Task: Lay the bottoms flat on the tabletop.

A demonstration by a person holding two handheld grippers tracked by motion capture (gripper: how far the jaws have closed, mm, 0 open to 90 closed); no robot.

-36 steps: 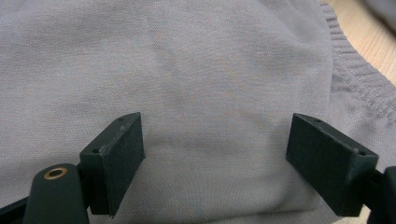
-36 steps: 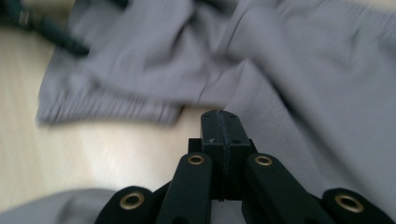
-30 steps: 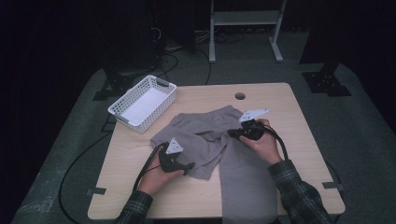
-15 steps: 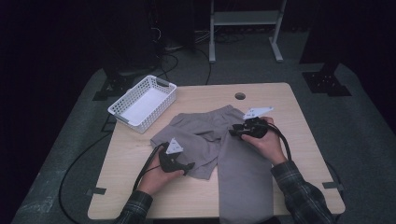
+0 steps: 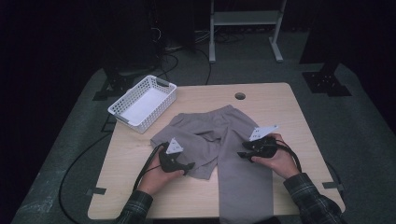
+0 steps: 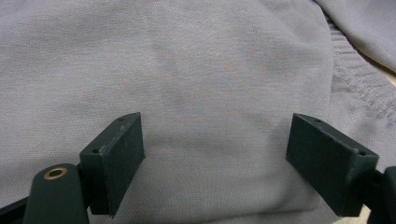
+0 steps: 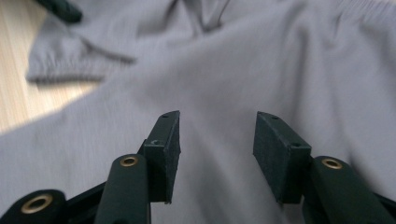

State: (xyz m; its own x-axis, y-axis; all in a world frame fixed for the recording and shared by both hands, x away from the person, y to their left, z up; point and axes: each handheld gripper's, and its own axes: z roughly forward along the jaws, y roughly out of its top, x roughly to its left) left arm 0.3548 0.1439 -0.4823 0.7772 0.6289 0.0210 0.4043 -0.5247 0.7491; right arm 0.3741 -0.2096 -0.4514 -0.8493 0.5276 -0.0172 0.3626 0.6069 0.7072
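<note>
Shorts, grey soft jersey shorts (image 5: 219, 144), lie spread across the middle of the pale wooden surface (image 5: 280, 102), one leg folded over on the left, the other running down to the near edge. Left claw (image 5: 187, 168) hovers over that folded leg, jaws wide, nothing between them but cloth below. Right claw (image 5: 243, 153) sits over the long leg, and its jaws have just been opening, now about half apart, no fabric pinched. White plastic lattice basket (image 5: 142, 103) waits at the far left. Folding looks to be under way; the tidy move is to pinch one layer at the hem and lift evenly.
</note>
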